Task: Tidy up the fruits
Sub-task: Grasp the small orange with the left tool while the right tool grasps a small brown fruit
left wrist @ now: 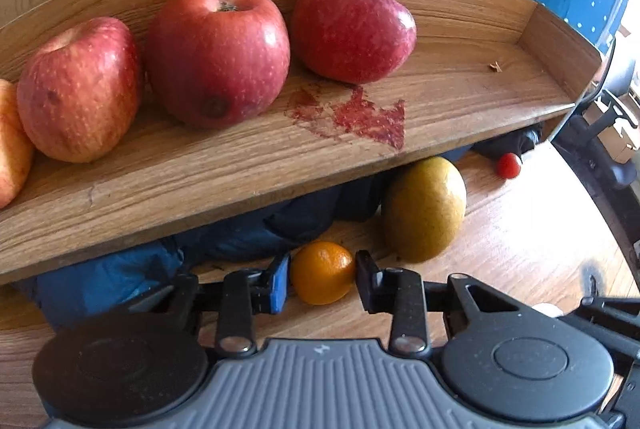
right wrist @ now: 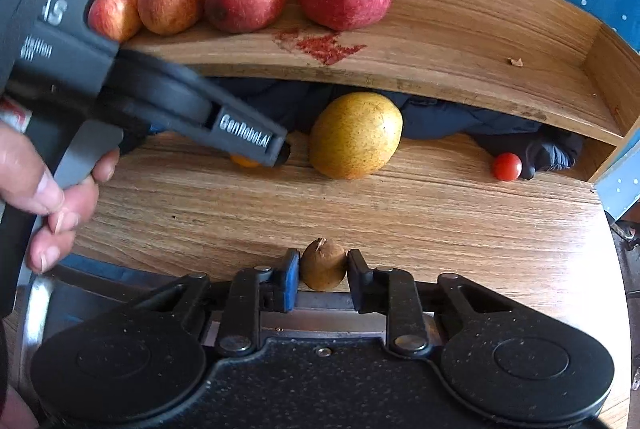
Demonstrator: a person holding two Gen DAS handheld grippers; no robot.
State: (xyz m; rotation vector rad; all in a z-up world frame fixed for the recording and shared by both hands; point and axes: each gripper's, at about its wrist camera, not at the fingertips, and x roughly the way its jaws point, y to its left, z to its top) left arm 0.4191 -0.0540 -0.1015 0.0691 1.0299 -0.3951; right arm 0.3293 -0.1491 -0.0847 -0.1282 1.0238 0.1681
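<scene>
Shelf edge [left wrist: 240, 189] overhangs left claw [left wrist: 322, 275] gripping orange [left wrist: 322, 271]; tabletop [right wrist: 440, 213] open rightward.

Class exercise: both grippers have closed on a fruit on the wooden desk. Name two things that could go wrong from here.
1. The left gripper pinches the round orange mandarin only at its sides; it might slip out when lifted.
2. Raising it could knock the wooden shelf just above, jolting the red apples.

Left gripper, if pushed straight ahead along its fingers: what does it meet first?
The left gripper already brackets the orange; beyond it, probably the dark blue cloth under the wooden shelf, though depth is unclear.
</scene>
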